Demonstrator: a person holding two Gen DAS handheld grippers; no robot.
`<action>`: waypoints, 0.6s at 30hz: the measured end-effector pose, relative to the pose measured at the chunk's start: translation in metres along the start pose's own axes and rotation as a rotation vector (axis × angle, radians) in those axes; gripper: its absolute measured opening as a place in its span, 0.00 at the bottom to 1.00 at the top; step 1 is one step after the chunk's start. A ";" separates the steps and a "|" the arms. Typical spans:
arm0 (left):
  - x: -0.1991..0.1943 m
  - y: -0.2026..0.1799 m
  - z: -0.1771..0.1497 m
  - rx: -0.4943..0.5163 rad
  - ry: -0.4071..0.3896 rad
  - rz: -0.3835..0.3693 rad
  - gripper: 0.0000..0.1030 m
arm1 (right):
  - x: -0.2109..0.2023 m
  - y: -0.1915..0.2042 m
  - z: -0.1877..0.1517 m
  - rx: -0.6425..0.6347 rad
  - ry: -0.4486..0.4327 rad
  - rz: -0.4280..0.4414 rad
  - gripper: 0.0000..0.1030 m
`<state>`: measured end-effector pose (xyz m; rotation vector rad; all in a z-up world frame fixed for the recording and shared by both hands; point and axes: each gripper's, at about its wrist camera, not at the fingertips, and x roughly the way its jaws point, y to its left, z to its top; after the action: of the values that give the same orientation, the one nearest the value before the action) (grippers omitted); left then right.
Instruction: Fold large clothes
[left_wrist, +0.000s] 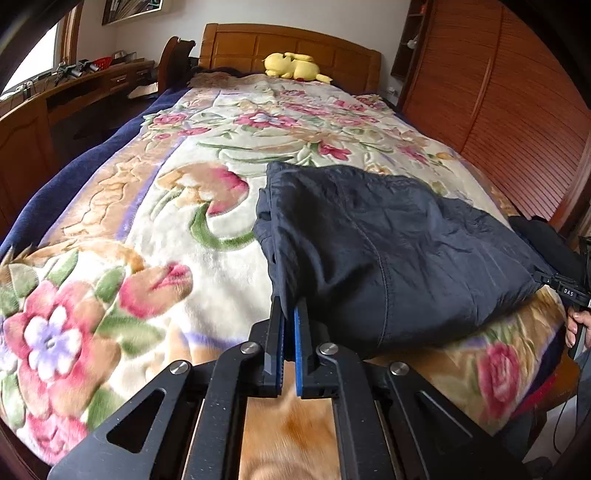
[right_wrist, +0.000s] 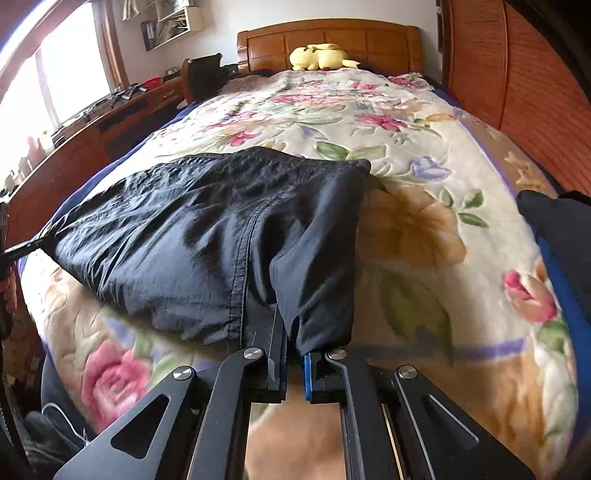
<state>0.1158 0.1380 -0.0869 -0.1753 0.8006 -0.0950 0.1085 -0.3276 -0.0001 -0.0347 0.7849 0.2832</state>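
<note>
A large dark navy garment (left_wrist: 388, 243) lies folded over near the foot of a bed with a floral blanket (left_wrist: 207, 155). My left gripper (left_wrist: 290, 314) is shut on the garment's near left corner. In the right wrist view the same garment (right_wrist: 192, 236) spreads left of centre, and my right gripper (right_wrist: 290, 332) is shut on its near right corner. The right gripper also shows in the left wrist view (left_wrist: 565, 288) at the far right, holding the cloth edge. The left gripper shows at the left edge of the right wrist view (right_wrist: 22, 251).
A yellow plush toy (left_wrist: 291, 66) rests by the wooden headboard (left_wrist: 288, 44). A wooden wardrobe (left_wrist: 498, 96) runs along the right side, a desk with clutter (left_wrist: 81, 77) along the left. Another dark garment (right_wrist: 561, 229) lies at the bed's right edge.
</note>
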 end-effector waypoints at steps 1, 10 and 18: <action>-0.007 -0.001 -0.004 0.003 0.002 -0.007 0.05 | -0.006 0.002 -0.006 -0.003 0.002 -0.002 0.05; -0.042 -0.008 -0.052 0.000 0.019 -0.032 0.04 | -0.056 0.004 -0.049 -0.009 0.035 -0.048 0.16; -0.039 -0.010 -0.059 0.002 0.030 -0.005 0.04 | -0.063 0.028 -0.034 -0.012 -0.030 -0.180 0.52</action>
<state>0.0462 0.1270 -0.0974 -0.1747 0.8302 -0.1033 0.0353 -0.3202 0.0223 -0.1112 0.7451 0.1175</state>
